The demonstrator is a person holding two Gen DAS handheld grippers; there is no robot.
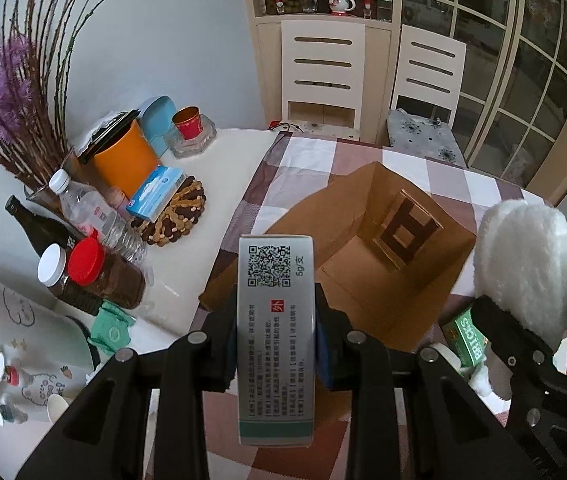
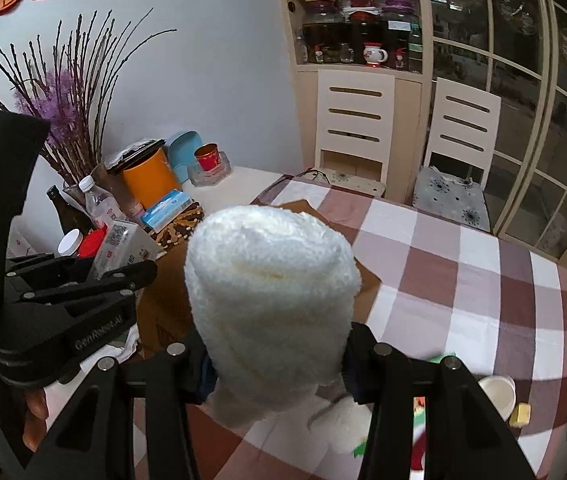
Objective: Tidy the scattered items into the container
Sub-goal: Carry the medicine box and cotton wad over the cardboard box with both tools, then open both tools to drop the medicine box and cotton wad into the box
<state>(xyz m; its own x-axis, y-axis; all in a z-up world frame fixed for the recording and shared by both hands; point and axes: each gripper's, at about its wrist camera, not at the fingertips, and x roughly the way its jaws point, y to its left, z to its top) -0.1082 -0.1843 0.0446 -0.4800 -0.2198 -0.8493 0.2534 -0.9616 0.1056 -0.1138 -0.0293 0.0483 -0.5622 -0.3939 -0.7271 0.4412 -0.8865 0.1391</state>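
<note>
My left gripper [image 1: 276,338] is shut on a grey medicine box [image 1: 276,320] with a QR code, held upright above the near edge of an open cardboard box [image 1: 367,264]. The cardboard box holds a small wooden frame [image 1: 405,232]. My right gripper [image 2: 275,356] is shut on a rolled white fluffy towel [image 2: 271,292], held above the checked tablecloth [image 2: 443,272]. The towel [image 1: 531,264] and right gripper [image 1: 515,344] also show at the right of the left wrist view. A green "BRICKS" box [image 1: 465,336] lies on the table beside them.
Bottles, jars, an orange canister [image 1: 125,160], a tissue pack [image 1: 155,194] and a vase of twigs [image 1: 15,92] crowd the left of the table. Two white chairs [image 1: 323,76] and a cabinet stand behind. A white cup [image 2: 497,394] and a yellow block [image 2: 520,415] sit at the right.
</note>
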